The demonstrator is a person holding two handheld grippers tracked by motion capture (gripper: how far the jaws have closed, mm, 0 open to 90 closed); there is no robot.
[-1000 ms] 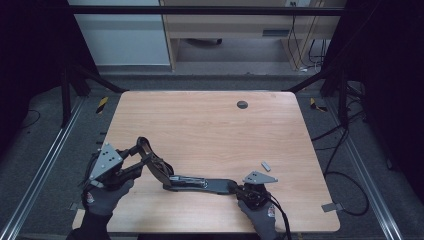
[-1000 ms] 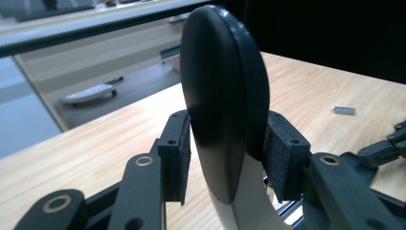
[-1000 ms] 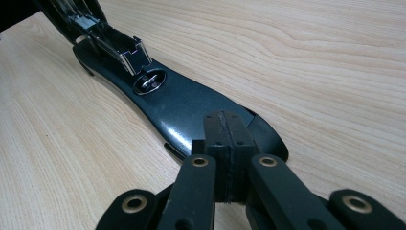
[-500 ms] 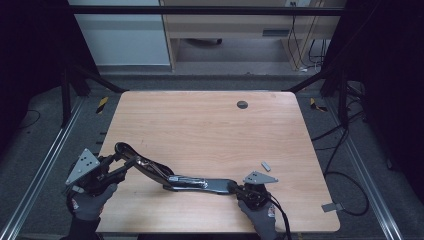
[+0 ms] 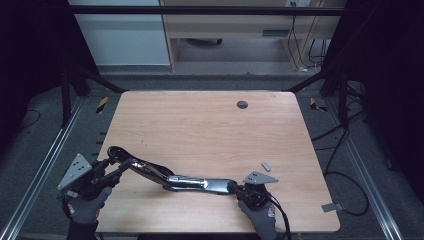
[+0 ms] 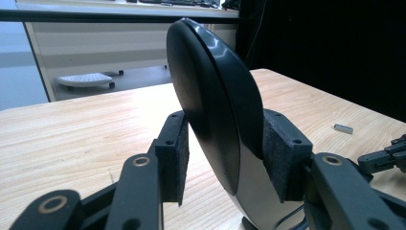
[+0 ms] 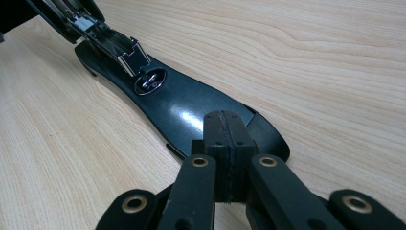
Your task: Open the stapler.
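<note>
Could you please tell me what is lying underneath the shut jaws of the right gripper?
The right gripper rests its shut jaws on the rounded black end of the opened stapler's base, which lies flat on the wooden table. The base hides the wood beneath it.

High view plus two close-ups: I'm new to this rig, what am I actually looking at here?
There is no robot arm here. A person stands at a wooden table with a hand-held gripper in each gloved hand. The high view comes from a fixed camera above the person, looking forward and down. Each close-up comes from a camera riding on one gripper, looking along its two black jaws.

A black stapler lies on the table, swung open. The left gripper has its jaws closed on the rounded end of the stapler's top arm, holding it up off the wood. The right gripper has its jaws shut together, their tips at the end of the stapler's base.

A small grey piece lies loose near the right gripper, and a dark round spot sits near the far edge.
</note>
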